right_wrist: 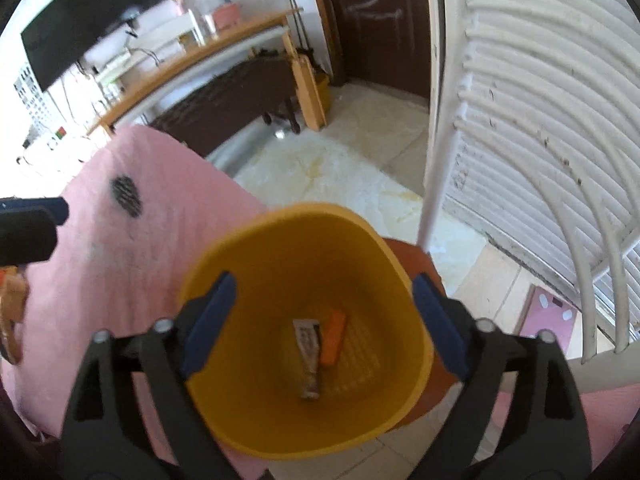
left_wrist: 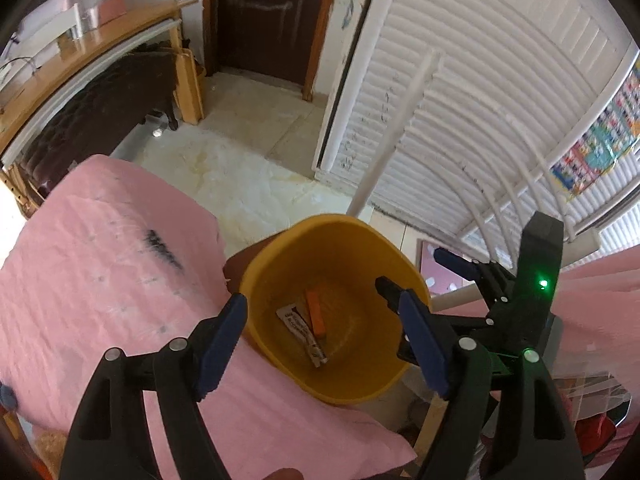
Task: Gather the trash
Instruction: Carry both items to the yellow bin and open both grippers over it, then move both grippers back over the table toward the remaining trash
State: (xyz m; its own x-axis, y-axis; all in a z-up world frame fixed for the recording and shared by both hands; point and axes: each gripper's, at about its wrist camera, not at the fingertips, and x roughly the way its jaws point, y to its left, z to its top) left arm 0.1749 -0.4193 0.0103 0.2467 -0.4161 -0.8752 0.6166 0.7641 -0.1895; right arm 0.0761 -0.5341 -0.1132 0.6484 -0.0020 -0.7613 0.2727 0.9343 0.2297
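wrapper (right_wrist: 307, 356) print: too blurred to read | left gripper (right_wrist: 30, 226): cut by edge

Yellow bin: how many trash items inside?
2, both on the floor of the yellow bin: an orange piece and a crumpled wrapper beside it, touching. Nothing else shows.

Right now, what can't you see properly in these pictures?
- Wrapper print: too small and blurred, both views.
- Bin base outside: hidden by its own wall and the pink cover.
- Orange piece: what it is, too small to tell.
- Left gripper in the right view: cut off by the left edge.
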